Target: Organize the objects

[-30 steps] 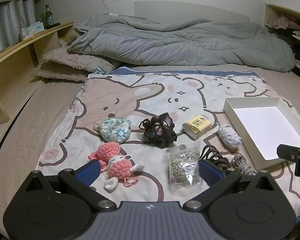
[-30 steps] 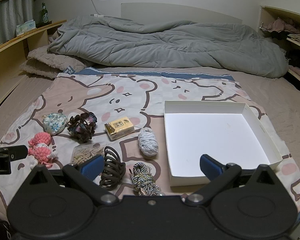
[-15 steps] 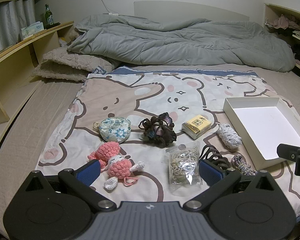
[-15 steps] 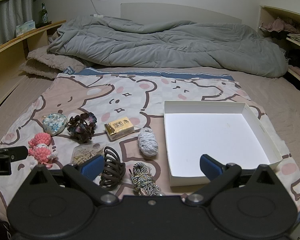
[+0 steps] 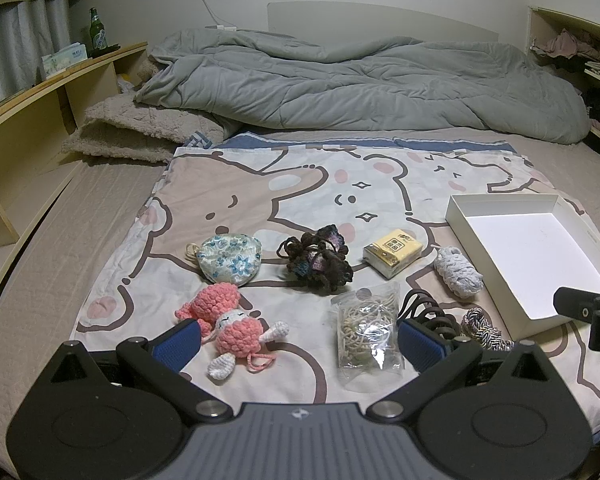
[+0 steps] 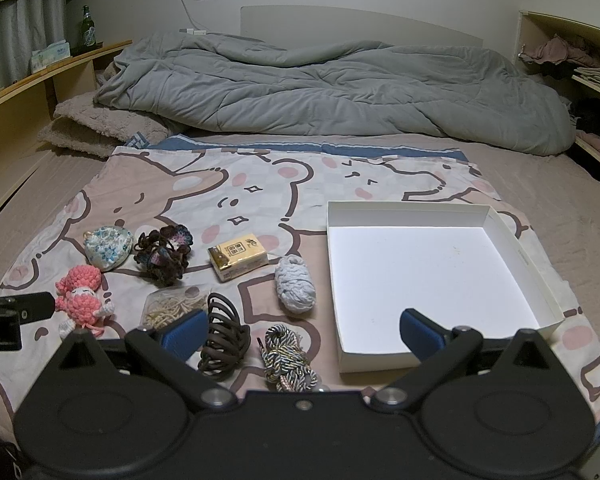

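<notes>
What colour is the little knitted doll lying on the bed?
The knitted doll is pink with a white face and white feet, seen best from the left wrist camera.

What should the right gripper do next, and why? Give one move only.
Probably lower the open right gripper onto the braided cord bundle just ahead of it: the white box beside it holds nothing, and all items lie loose on the sheet.

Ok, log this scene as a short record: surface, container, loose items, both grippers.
surface: cartoon bear sheet on a bed
container: white box, nothing in it, at the right
loose items: floral pouch, dark scrunchie, yellow tissue pack, grey yarn bundle, pink crochet doll, bag of rubber bands, brown claw clip, braided cord
left gripper: open, holding nothing
right gripper: open, holding nothing
</notes>
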{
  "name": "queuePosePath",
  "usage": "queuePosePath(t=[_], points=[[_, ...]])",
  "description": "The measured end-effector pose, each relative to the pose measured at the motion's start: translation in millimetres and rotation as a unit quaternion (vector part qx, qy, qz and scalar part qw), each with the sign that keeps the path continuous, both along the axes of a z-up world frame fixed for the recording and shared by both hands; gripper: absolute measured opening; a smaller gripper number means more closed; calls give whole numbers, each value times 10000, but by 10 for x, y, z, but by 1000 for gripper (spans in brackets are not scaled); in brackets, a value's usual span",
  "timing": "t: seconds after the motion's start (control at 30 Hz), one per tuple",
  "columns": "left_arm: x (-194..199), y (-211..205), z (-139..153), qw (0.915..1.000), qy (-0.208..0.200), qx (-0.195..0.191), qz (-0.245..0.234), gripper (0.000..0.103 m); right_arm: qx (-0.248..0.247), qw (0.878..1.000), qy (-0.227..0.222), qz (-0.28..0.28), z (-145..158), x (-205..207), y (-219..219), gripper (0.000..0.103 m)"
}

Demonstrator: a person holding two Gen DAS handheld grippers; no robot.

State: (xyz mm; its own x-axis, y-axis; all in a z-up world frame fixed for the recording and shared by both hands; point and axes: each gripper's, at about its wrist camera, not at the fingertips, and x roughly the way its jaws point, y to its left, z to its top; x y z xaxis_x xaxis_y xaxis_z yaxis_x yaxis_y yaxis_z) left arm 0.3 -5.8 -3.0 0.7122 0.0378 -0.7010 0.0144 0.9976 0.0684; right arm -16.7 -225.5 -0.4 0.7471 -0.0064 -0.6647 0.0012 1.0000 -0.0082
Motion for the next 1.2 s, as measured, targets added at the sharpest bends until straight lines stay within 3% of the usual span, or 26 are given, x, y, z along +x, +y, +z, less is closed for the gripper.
queuePosePath(t=[0.77, 1.2], points=[[0, 2, 5, 10000, 0, -5, -3, 103, -4, 10000, 8, -12, -1, 8, -17, 103], [-26, -18, 142, 9996, -294, -34, 23, 103, -12, 9999, -135, 3, 83, -31, -14, 103]])
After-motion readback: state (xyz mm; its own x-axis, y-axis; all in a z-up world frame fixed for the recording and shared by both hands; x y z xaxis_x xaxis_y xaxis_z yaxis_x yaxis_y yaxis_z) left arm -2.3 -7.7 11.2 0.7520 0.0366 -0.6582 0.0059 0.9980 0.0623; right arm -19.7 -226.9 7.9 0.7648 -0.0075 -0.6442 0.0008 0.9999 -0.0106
